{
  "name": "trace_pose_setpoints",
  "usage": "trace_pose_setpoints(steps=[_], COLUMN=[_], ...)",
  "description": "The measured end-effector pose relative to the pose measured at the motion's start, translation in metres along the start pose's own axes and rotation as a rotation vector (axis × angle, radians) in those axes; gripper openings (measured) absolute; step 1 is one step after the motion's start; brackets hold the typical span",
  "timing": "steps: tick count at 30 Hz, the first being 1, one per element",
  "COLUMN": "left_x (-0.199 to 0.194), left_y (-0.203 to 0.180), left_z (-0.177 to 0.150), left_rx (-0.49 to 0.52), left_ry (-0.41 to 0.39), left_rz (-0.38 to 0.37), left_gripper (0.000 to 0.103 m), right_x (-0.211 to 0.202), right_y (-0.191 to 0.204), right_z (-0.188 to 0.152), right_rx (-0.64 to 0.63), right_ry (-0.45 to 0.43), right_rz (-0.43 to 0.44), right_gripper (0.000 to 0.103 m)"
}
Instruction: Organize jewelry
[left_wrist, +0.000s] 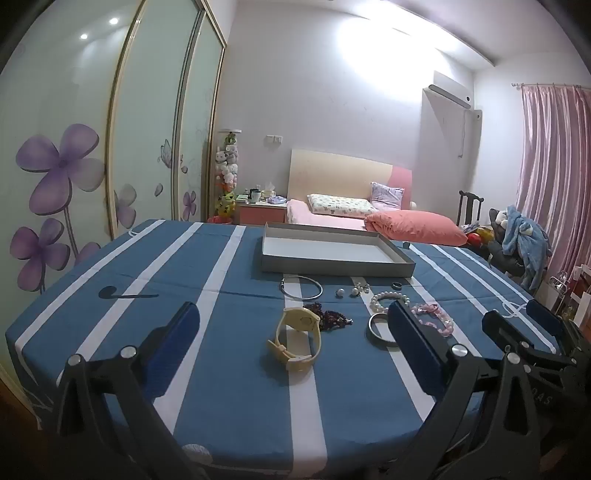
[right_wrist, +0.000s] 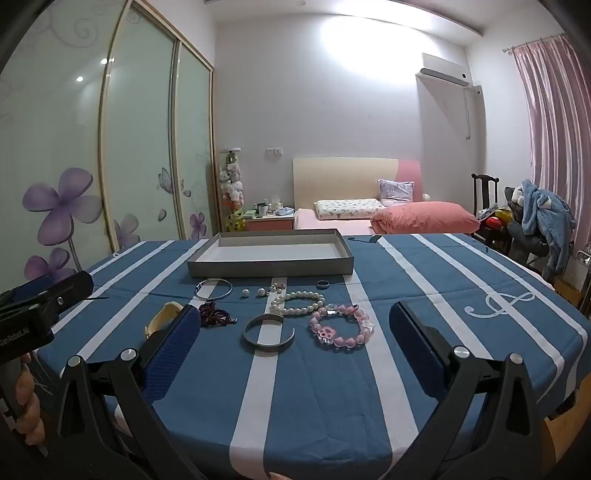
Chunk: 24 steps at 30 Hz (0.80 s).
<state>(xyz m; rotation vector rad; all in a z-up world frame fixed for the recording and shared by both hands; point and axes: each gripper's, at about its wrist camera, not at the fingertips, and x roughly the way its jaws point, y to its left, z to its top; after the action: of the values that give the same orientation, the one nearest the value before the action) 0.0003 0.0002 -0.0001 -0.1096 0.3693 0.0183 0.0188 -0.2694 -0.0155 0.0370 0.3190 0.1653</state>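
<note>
A grey shallow tray (left_wrist: 336, 265) (right_wrist: 269, 267) stands on the striped table, with nothing in it. In front of it lie a cream watch (left_wrist: 297, 334), a dark beaded piece (left_wrist: 330, 318) (right_wrist: 216, 314), a thin silver bangle (left_wrist: 301, 287) (right_wrist: 214, 288), a grey cuff (right_wrist: 268, 333) (left_wrist: 378, 330), a pearl bracelet (right_wrist: 297, 303), a pink bead bracelet (right_wrist: 341, 326), pearl earrings (right_wrist: 263, 292) and a dark ring (right_wrist: 322, 283). My left gripper (left_wrist: 293, 325) is open above the watch. My right gripper (right_wrist: 295, 325) is open above the cuff and the bracelets.
The blue and white striped cloth (right_wrist: 424, 295) covers the table to its edges. A bed (right_wrist: 388, 218) and a bedside table (right_wrist: 269, 219) stand behind it, sliding wardrobe doors at the left, a chair with clothes (right_wrist: 539, 221) at the right.
</note>
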Motion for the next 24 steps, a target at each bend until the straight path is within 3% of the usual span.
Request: trace_pose_setpoints(steps=[24], left_x=[0.0061], left_y=[0.0049], left_z=[0.0008], left_rx=[0.005], left_ry=[-0.002], left_rz=[0.004], left_gripper=[0.099], right_x=[0.0004], right_y=[-0.0005], right_z=[0.0023], right_rx=[-0.005], right_ry=[-0.003], right_rz=[0.0], right_gripper=[0.101])
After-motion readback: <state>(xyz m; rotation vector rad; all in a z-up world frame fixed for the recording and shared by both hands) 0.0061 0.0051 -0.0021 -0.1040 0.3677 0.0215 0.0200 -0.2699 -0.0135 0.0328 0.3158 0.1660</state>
